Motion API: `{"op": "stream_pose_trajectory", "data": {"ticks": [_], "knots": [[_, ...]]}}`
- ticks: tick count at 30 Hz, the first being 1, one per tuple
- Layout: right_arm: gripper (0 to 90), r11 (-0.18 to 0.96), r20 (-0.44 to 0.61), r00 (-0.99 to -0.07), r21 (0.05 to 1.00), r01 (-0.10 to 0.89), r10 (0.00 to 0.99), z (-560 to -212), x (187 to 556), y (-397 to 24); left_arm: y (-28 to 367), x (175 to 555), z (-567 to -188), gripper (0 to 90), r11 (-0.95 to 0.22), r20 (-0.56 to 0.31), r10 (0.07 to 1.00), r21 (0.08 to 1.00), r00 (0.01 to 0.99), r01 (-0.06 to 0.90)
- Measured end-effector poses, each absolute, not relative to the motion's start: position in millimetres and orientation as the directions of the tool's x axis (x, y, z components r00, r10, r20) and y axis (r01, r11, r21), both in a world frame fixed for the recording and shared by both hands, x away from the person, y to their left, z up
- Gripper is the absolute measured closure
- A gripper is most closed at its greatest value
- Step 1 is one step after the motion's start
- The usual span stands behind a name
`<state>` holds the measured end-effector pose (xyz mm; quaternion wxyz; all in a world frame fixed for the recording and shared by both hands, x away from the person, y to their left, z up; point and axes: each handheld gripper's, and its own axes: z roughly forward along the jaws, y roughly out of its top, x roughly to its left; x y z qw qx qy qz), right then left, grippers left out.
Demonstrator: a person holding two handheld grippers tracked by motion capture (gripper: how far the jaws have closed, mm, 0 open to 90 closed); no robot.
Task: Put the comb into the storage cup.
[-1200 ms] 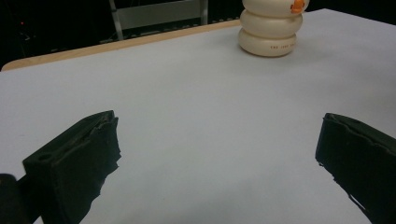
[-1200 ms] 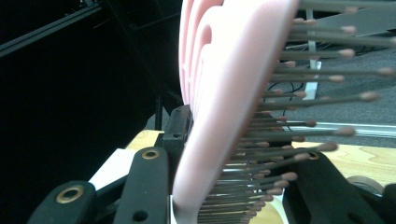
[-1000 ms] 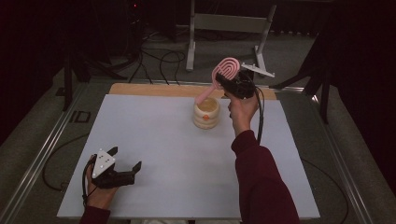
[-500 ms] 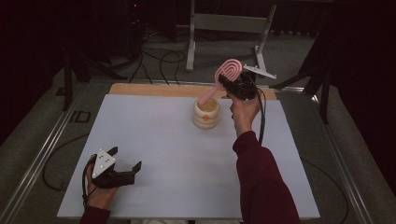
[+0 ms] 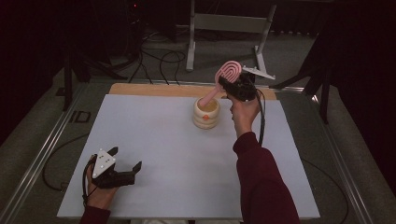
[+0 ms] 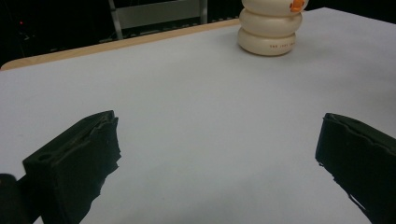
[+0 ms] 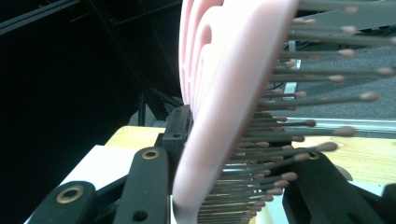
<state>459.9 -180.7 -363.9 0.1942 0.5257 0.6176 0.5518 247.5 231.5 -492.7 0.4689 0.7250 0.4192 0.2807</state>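
A pink hairbrush [image 5: 228,72] stands tilted above a cream ribbed cup [image 5: 206,113] at the far middle of the white table [image 5: 163,144]. Its handle end dips into the cup's mouth. My right gripper [image 5: 229,82] is shut on the brush just under its head. In the right gripper view the pink brush back [image 7: 219,107] and its bristles stand between the jaws. My left gripper [image 5: 125,159] rests at the near left of the table, open, with nothing between its fingers. In the left gripper view its jaws stand wide apart, with the cup [image 6: 270,28] far ahead.
A wooden board edge [image 5: 154,89] runs along the table's far side. Behind it stand a metal frame [image 5: 224,23] and loose cables [image 5: 154,56] on the floor. Metal rails border the table at left and right.
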Motion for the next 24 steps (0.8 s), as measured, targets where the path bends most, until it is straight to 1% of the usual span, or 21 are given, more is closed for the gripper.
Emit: {"op": "stream_pose_trajectory", "data": {"ticks": [24], "knots": [[64.1,-0.115,0.302,-0.37,0.886,0.449,0.878,-370.6,460.1,-174.8,230.9,247.7,-493.1,0.1,-0.209,0.013,0.87,0.914,0.493,0.346]]}}
